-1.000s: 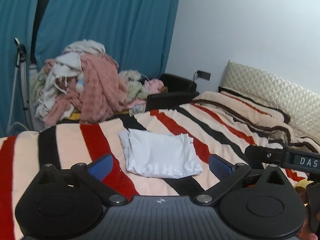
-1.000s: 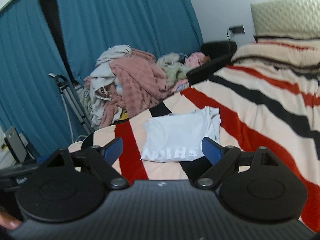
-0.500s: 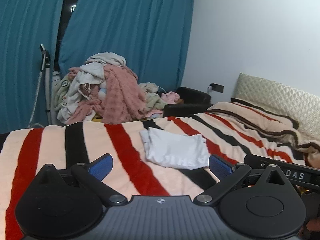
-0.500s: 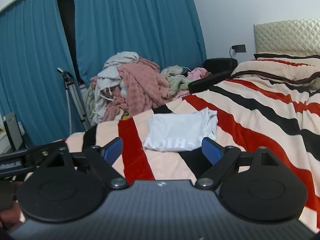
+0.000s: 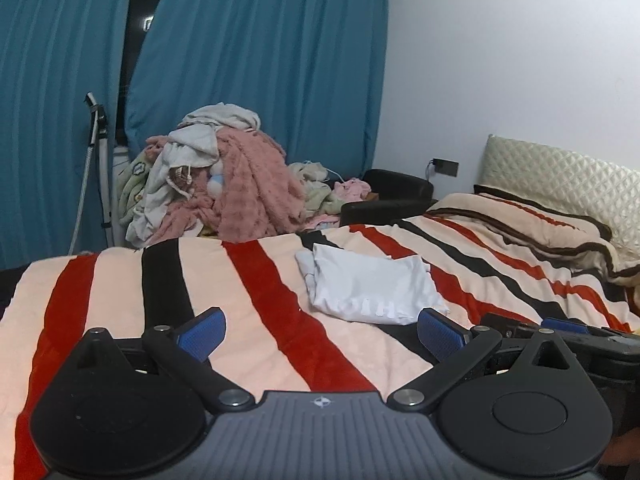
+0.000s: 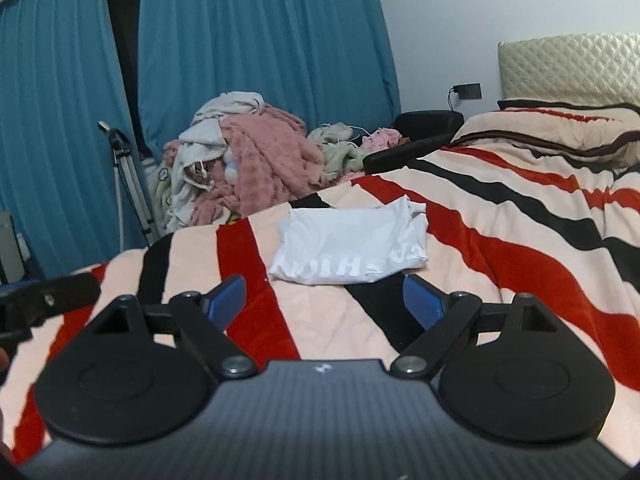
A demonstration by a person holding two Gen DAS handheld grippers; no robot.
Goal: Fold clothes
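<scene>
A folded white T-shirt (image 5: 372,284) with mirrored white lettering lies on the striped bed blanket (image 5: 256,304); it also shows in the right wrist view (image 6: 352,240). My left gripper (image 5: 320,332) is open and empty, held above the blanket well short of the shirt. My right gripper (image 6: 324,300) is open and empty, just short of the shirt's near edge. The right gripper's body shows at the left view's right edge (image 5: 560,336); the left gripper's body shows at the right view's left edge (image 6: 48,296).
A heap of unfolded clothes and a pink blanket (image 5: 224,192) is piled beyond the bed's far edge, before blue curtains (image 5: 248,60). A tripod (image 5: 100,168) stands left of the heap. A black chair (image 5: 392,196) and the padded headboard (image 5: 560,176) are at the right.
Both grippers have drawn back and levelled out; the folded shirt looks farther away and lower in both views. The shirt has not moved. Both grippers stay open.
</scene>
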